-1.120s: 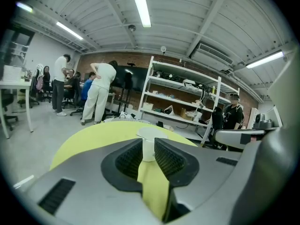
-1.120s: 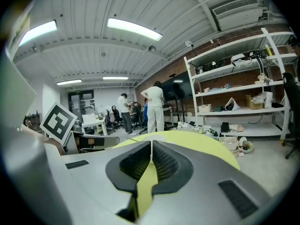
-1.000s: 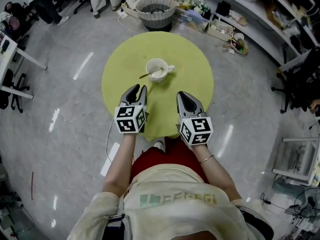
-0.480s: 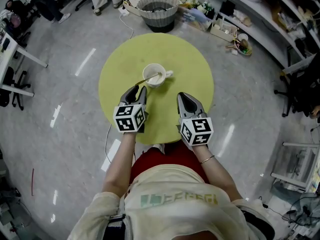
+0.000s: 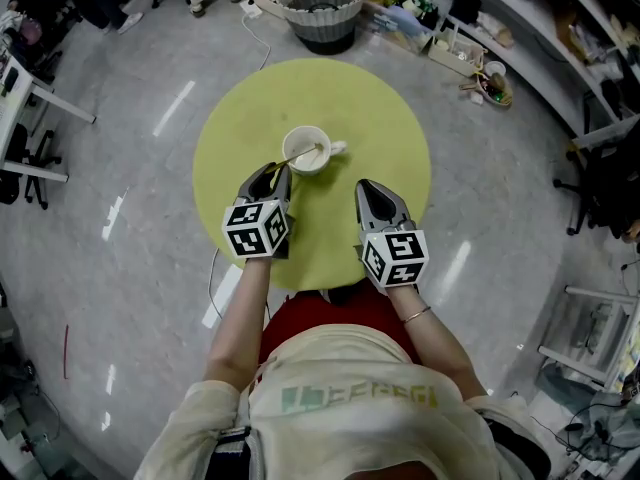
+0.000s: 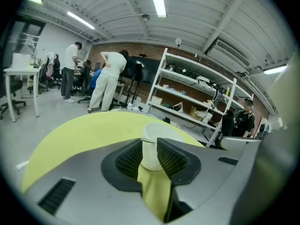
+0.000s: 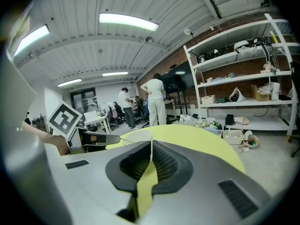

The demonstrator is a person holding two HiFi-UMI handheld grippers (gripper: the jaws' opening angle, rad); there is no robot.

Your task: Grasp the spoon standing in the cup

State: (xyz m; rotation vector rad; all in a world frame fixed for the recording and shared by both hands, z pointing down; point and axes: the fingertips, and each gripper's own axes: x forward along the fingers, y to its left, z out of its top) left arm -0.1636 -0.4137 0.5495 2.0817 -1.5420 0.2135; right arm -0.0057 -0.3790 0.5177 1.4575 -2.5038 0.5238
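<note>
A white cup stands near the middle of the round yellow-green table. A metal spoon leans in the cup, its handle sticking out over the rim to the lower left. My left gripper is open, its tips just short of the spoon handle. Between its jaws the left gripper view shows the cup, with the left gripper holding nothing. My right gripper hovers over the table to the cup's lower right, shut and empty. The right gripper looks past the cup.
A grey basket stands on the floor beyond the table. Cluttered shelving runs along the right, with desks and chairs at the left. People stand in the distance. The table's near edge is by my legs.
The left gripper has moved closer to the cup, its tips now beside the spoon handle. The right gripper has hardly moved. The head view has shifted slightly.
</note>
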